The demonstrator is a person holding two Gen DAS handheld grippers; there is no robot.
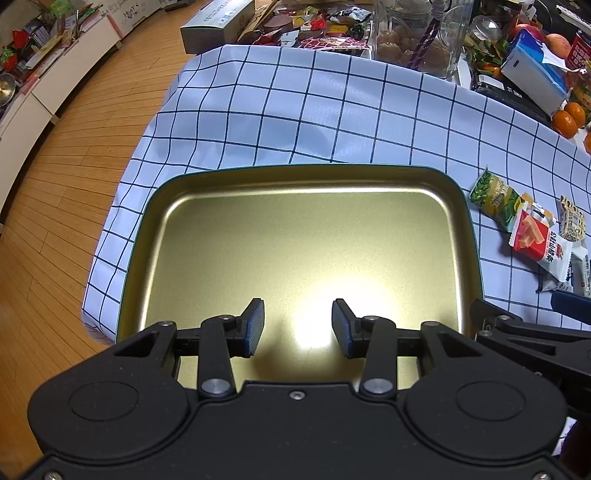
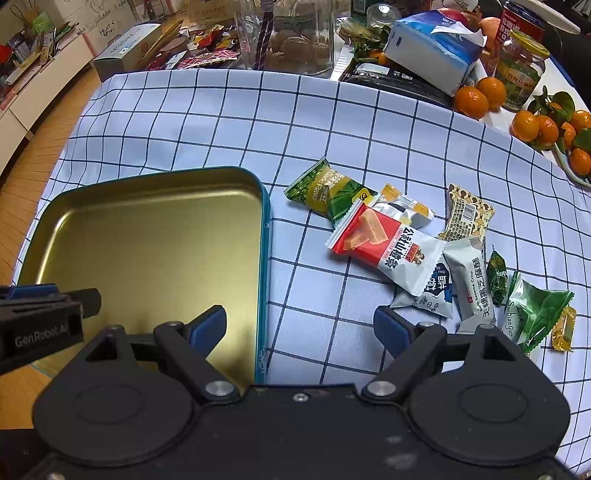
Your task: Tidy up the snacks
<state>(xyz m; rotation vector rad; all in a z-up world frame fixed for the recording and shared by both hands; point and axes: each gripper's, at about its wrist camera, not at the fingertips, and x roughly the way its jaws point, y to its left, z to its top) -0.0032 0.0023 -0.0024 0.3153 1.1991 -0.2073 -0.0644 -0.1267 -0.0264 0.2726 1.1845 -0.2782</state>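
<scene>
A gold tin tray with a teal rim (image 1: 207,221) (image 2: 264,236) lies on the checked cloth with nothing in it. My left gripper (image 1: 297,328) is open and empty above the tray's near part. My right gripper (image 2: 299,325) is open and empty over the tray's right rim and the cloth. A pile of several snack packets lies right of the tray: a green packet (image 2: 325,192) (image 1: 495,195), a red and white packet (image 2: 384,247) (image 1: 539,240), a grey packet (image 2: 472,280), a cashew packet (image 2: 467,214) and a green torn wrapper (image 2: 535,314).
The checked cloth (image 2: 221,122) covers a round table. Behind it stand a glass jar of walnuts (image 2: 295,40), a tissue pack (image 2: 432,48), tangerines (image 2: 480,96), a lidded jar (image 2: 521,70) and a box (image 1: 218,26). Wooden floor (image 1: 55,192) lies to the left.
</scene>
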